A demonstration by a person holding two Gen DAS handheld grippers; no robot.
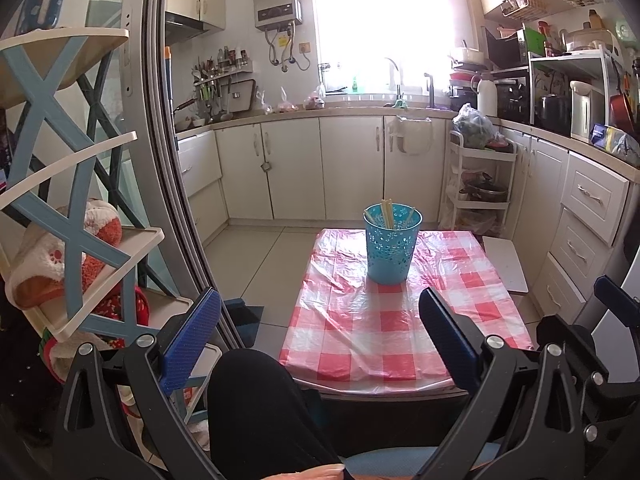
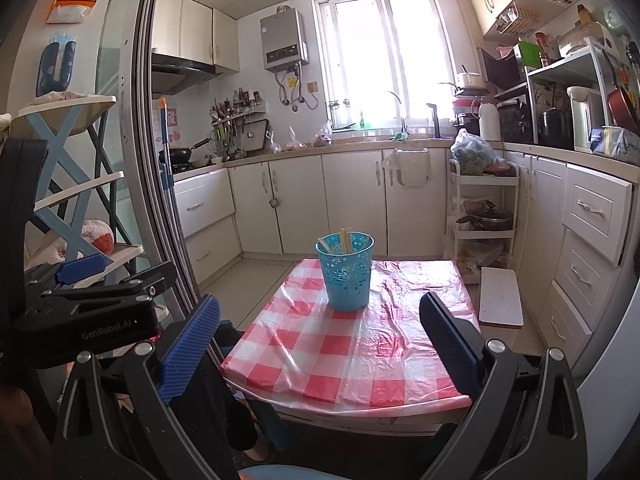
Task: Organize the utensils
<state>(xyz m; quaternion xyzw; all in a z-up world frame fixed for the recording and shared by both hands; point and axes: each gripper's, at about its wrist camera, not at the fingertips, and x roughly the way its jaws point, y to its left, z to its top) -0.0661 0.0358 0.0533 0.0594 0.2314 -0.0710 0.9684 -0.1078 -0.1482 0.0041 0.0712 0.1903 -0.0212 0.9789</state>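
Note:
A perforated blue utensil cup (image 1: 392, 246) stands upright near the far edge of a small table with a red-and-white checked cloth (image 1: 384, 332). Pale chopsticks (image 1: 387, 214) stand inside it. The cup (image 2: 346, 272) and chopsticks (image 2: 345, 240) also show in the right wrist view, on the cloth (image 2: 332, 360). My left gripper (image 1: 320, 340) is open and empty, held back from the table's near edge. My right gripper (image 2: 320, 340) is open and empty, also short of the table. The left gripper's body (image 2: 92, 312) shows at the left of the right wrist view.
A blue-and-cream shelf rack (image 1: 72, 208) with plush slippers stands at the left beside a sliding door frame (image 1: 176, 200). A white board (image 2: 500, 296) lies right of the table. A white cart (image 2: 484, 216) and kitchen cabinets (image 1: 320, 168) stand behind. My knee (image 1: 256, 408) is below the left gripper.

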